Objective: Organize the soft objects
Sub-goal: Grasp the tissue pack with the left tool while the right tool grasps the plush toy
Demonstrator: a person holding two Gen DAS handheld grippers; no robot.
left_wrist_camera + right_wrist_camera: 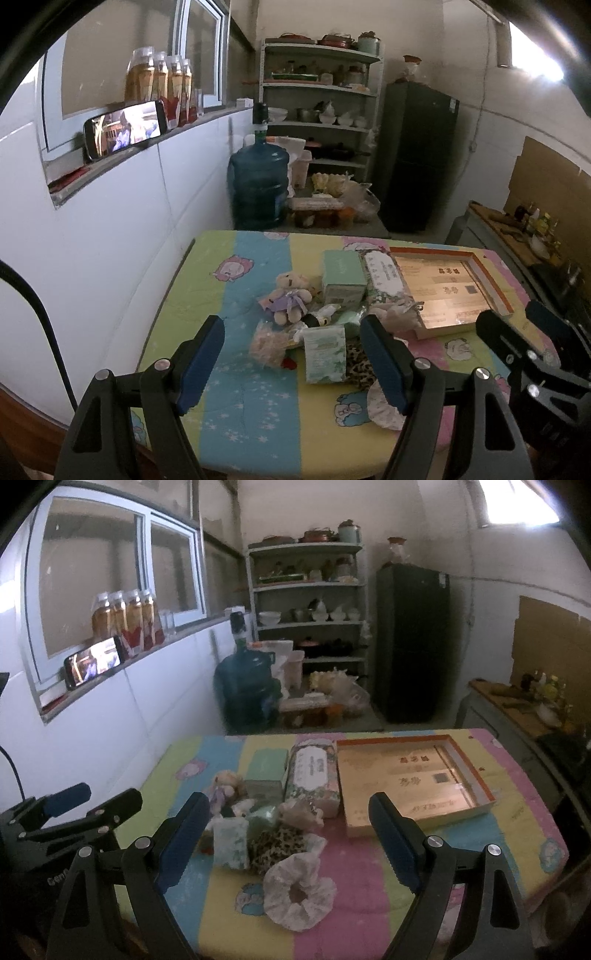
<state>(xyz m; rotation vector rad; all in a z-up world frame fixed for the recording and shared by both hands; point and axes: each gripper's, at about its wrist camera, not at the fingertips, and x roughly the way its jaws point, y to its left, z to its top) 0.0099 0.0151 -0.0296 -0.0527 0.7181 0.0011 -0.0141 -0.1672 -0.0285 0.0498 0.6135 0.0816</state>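
1. Both claws empty. Left gripper (pixel 291 360) has its jaws spread wide w/ nothing between the pads; right gripper (pixel 290 834) likewise wide, nothing held. Both hang above the near table edge, apart from the pile.
2. Soft stuff sits in a heap at frame centre: teddy bear (pixel 290 297), white scrunchie (pixel 299 895) nearest the camera in the right view, leopard-print cloth (pixel 280 845), tissue pack (pixel 325 354). Open wooden box (pixel 413 779) lies centre-right, looks empty; prob. the destination.
3. Risk: items overlap, so a grab at the cloth could drag the tissue pack or the scrunchie along w/ it.
4. Risk: scrunchie is floppy and thin. Pads may catch one frill only, and it could slip off mid-carry.
5. Risk: bear leans against the green box (pixel 343 280); tugging it may topple what sits beside it.
6. Risk: the patterned table cover (pixel 258 406) is loose fabric. Going too low may pinch it and shift the whole heap.
7. Risk: grippers are near each other at the frame edges; both reaching for the centre could clash.
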